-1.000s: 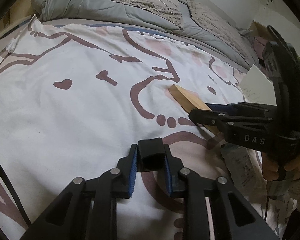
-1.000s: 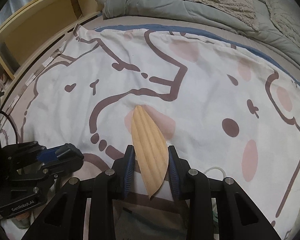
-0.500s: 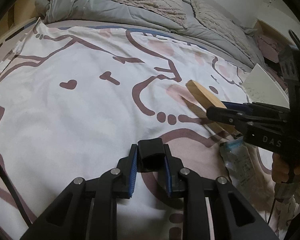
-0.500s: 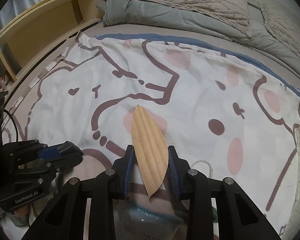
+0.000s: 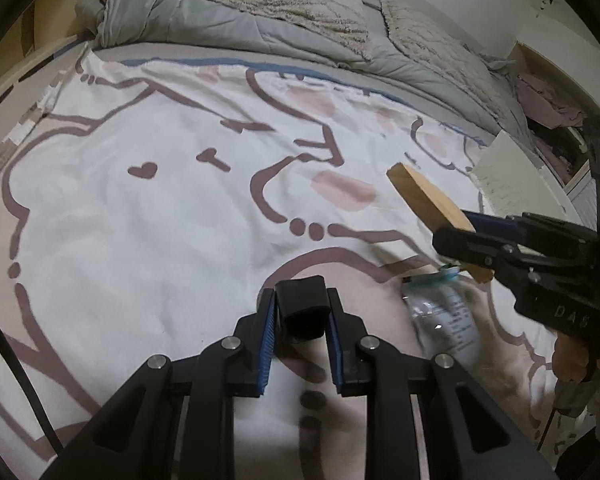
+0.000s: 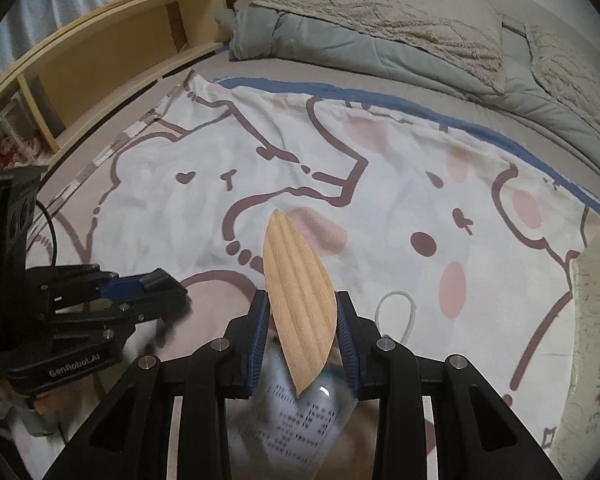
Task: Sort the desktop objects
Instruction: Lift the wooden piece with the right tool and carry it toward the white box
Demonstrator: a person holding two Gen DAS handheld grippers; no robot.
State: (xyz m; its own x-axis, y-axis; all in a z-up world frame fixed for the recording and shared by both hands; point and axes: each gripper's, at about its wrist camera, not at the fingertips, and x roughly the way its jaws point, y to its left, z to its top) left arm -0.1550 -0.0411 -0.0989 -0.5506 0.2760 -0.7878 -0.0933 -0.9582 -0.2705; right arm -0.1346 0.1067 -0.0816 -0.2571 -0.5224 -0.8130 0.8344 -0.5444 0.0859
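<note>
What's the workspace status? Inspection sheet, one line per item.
Surface: cartoon-print sheet spread over a bed.
Job's things: wooden piece in the right gripper; small black block in the left gripper.
Clutter: printed plastic packet; white loop; white box.
Grippers: both shut on their items, above the sheet.
Cables: black cable by the left gripper.
Surroundings: grey duvet, wooden shelf.

Bed [image 6: 340,80] w/ wooden shelving [image 6: 80,72], prob. bedroom

Dim, soft indoor light, strong fisheye bending with dark corners, motion blur low in both views.
</note>
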